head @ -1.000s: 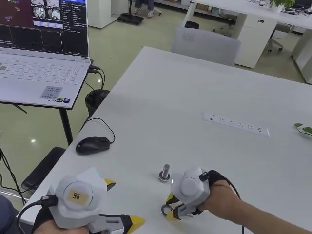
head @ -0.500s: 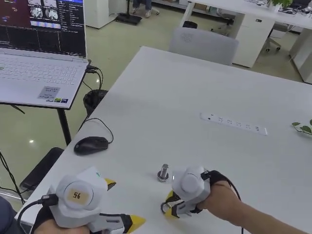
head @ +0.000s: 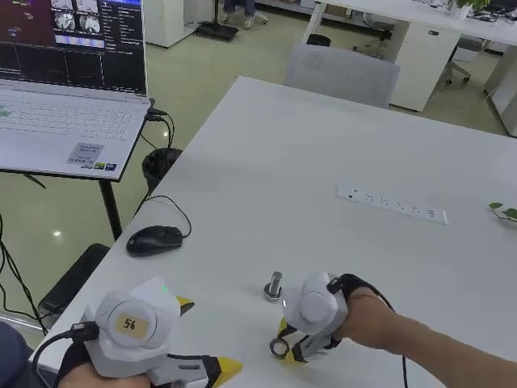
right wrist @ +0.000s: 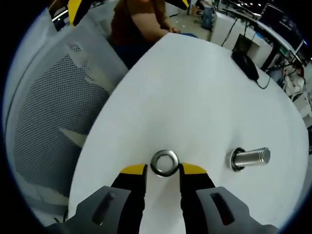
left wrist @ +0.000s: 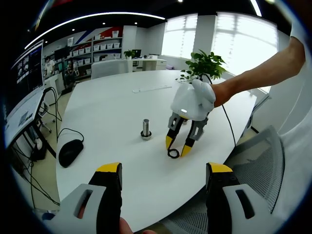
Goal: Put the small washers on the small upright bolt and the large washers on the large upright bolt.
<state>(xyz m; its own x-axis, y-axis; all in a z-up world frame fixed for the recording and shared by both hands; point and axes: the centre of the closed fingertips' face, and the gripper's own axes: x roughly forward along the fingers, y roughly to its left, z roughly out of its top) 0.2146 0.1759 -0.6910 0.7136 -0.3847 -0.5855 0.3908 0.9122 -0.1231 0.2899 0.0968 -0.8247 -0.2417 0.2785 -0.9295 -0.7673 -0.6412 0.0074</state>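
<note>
Pinching a washer beside the upright bolt: items on the desk, left to right

Laptop [head: 73, 89]: open on a separate stand left of the desk [head: 323, 153], well apart from the work.

Mouse [head: 153, 240]: black and corded, near the desk's left edge. It is not in the way.

Left hand-held gripper [head: 203, 336]: at the near corner with its jaws spread wide and nothing between them. It sits idle, well short of the bolt.

Bolt [head: 274, 286]: one metal stud standing head-down and thread-up on the bare desk. From here I cannot say whether it is the small or the large one. It looks free-standing, so a sideways knock would probably topple it.

Washer [head: 279, 348]: a small metal ring just nearer the desk's front edge than the bolt, pinched across its rim between the jaw tips. I cannot tell whether it has cleared the desk. It is likely rigid, light and slick. It looks too thin for anything but an edge grip, so it may twist or pop out under uneven squeeze. The hole has to stay uncovered so it can drop over the thread.

Right hand-held gripper [head: 284, 346]: narrowed onto the washer and pointing down at the desk. The path to the bolt is short and unobstructed.

Power strip [head: 391, 205]: white, lying flat farther back on the desk, well apart.

Plant leaf [head: 505, 212]: at the far right edge, clear of everything.
</note>
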